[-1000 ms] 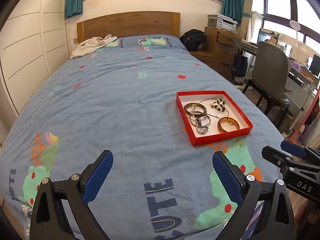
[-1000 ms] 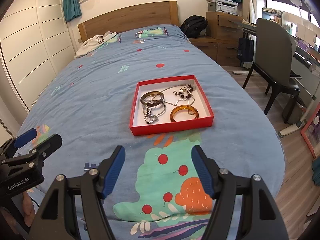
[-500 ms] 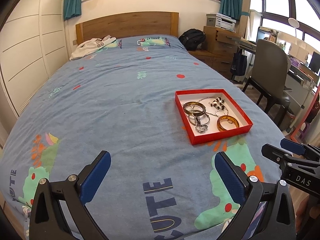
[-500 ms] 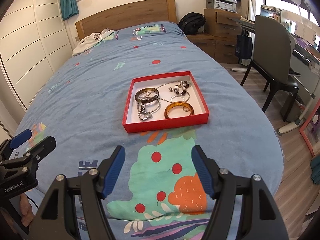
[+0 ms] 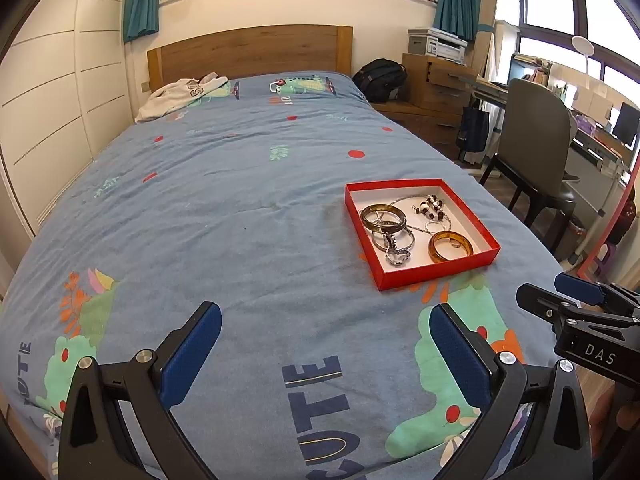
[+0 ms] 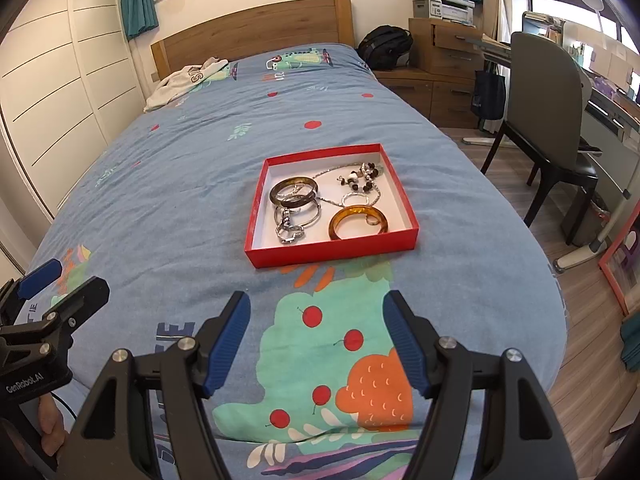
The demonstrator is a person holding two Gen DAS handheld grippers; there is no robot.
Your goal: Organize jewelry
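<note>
Spreading across both views, the bed (image 5: 240,208) in its blue patterned cover carries everything, and over the last second we have drawn nearer the red box (image 6: 332,250): in the right wrist view it now sits larger and closer to centre than a second ago, dead ahead of the right tongs (image 6: 316,344). That puts those tongs in line with the box, though whether the jewelry is about to be sorted or already lies as wanted, the scene does not settle. All the pieces lie inside the box: a dark bangle (image 6: 294,192) at far left overlapping silver bracelets (image 6: 298,218), an amber bangle (image 6: 358,222) near right, a beaded chain (image 6: 360,180) far right. The left tongs (image 5: 326,352) and the right ones are both spread and empty. Bare cover lies between tongs and box; the chair (image 5: 536,132) and the crumpled garment (image 5: 180,94) stand well apart.
</note>
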